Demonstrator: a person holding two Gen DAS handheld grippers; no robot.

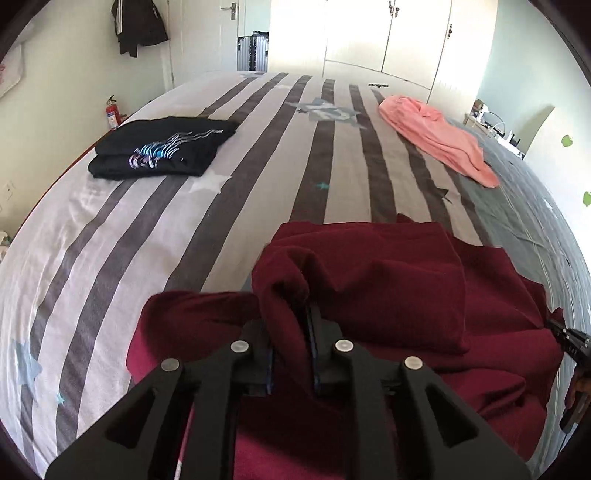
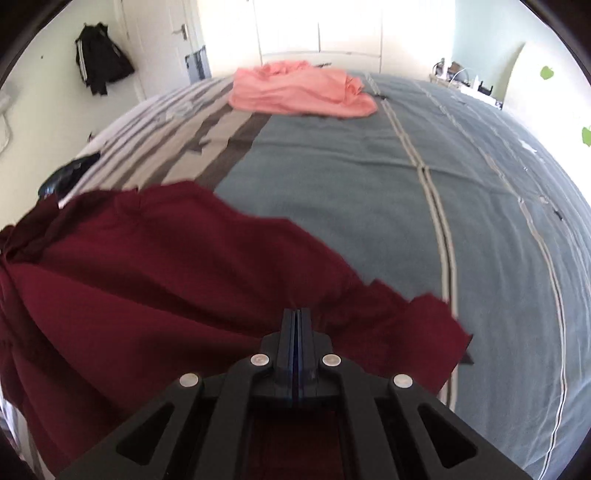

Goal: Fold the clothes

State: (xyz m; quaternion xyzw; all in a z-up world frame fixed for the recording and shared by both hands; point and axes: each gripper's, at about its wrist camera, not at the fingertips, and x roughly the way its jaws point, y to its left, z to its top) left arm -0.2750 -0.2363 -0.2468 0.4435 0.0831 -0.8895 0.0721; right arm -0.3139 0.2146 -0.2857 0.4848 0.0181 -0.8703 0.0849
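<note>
A dark red garment (image 1: 388, 288) lies rumpled on the near part of the bed. My left gripper (image 1: 291, 325) is shut on a thick bunched fold of it, which rises between the fingers. In the right wrist view the same dark red garment (image 2: 166, 280) spreads out to the left, lifted and slightly blurred. My right gripper (image 2: 296, 317) is shut tight on its edge. That gripper also shows at the right rim of the left wrist view (image 1: 569, 338). A folded black shirt (image 1: 162, 147) with a shiny print sits far left. A pink garment (image 1: 436, 140) lies unfolded far right.
The bed (image 1: 258, 155) has a grey and white striped cover with stars; its right half is plain blue-grey (image 2: 351, 192). A dark jacket (image 1: 138, 26) hangs on the left wall, a red fire extinguisher (image 1: 112, 112) stands below, and wardrobe doors (image 1: 388, 37) lie beyond.
</note>
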